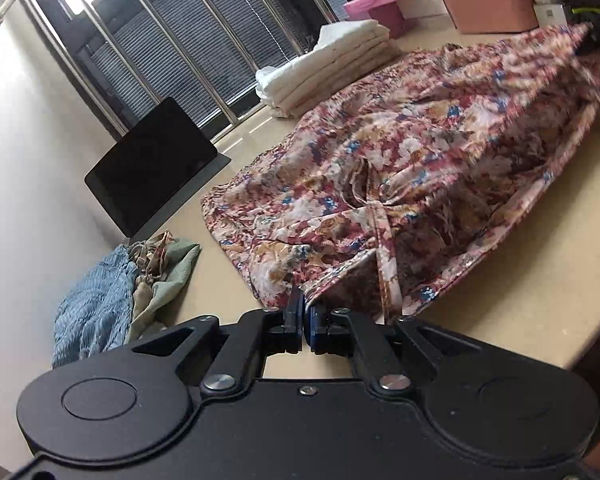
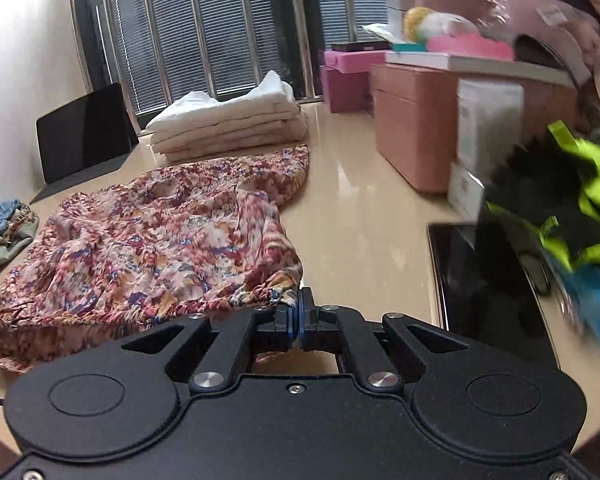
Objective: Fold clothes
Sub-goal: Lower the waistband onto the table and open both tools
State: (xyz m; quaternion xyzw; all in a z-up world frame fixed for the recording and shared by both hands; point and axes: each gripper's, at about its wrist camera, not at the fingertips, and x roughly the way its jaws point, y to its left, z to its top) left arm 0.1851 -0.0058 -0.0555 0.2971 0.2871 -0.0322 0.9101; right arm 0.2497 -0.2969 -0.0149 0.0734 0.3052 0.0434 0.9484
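Observation:
A floral garment (image 1: 412, 184) in red, cream and blue lies spread across the beige table (image 1: 500, 312). My left gripper (image 1: 306, 306) is shut on the garment's near edge, beside a hanging fabric tie. In the right wrist view the same floral garment (image 2: 156, 240) spreads to the left, and my right gripper (image 2: 299, 300) is shut on a bunched corner of it. The far corner of the cloth is lifted and blurred at the upper right of the left wrist view.
A stack of folded cream cloths (image 1: 328, 68) (image 2: 228, 124) sits by the window bars. A dark tablet (image 1: 152, 168) (image 2: 84, 132) stands at left, with blue and green crumpled clothes (image 1: 112, 300). Pink boxes (image 2: 412, 128), a dark screen (image 2: 488, 280) and a neon-green bag (image 2: 592, 200) crowd the right.

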